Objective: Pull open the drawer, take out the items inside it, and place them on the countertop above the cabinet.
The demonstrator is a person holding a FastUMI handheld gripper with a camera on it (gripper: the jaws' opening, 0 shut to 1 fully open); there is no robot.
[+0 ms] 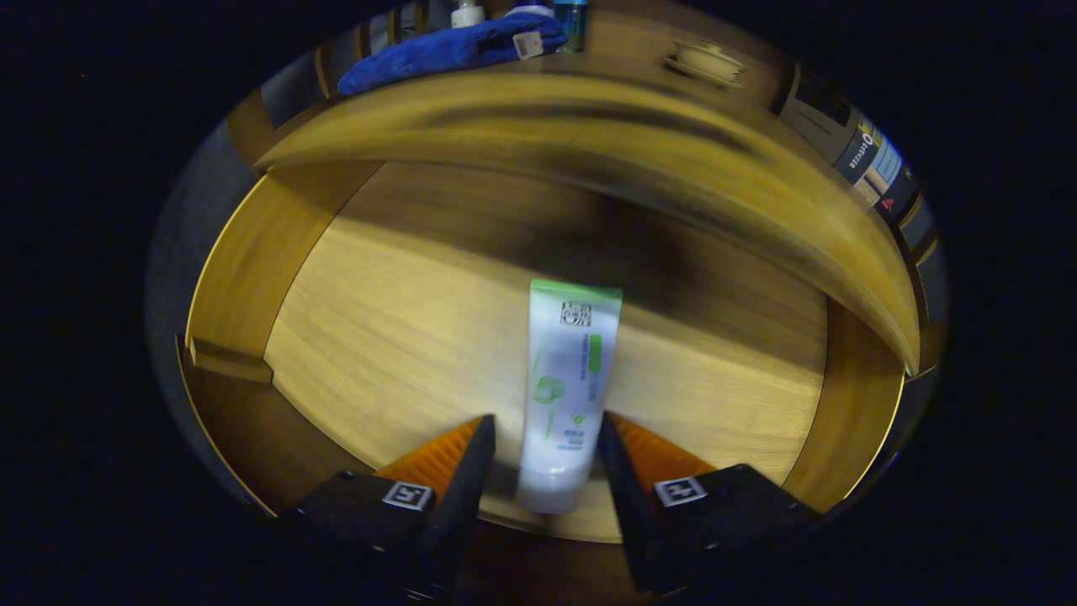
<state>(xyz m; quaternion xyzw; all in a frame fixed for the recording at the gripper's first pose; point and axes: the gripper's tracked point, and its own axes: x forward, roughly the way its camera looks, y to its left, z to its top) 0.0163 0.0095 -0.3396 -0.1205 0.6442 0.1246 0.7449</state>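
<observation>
White-and-green tube (562, 396), label unreadable, in the open wooden drawer (252, 278) between the spread, untouching fingers of the hand-held gripper (545, 442).

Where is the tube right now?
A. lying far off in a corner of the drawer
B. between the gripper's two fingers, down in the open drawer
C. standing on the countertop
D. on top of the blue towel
B: the tube lies on the drawer floor with its cap end between the fingers of the gripper, which look spread just beside it, not pressing.
</observation>
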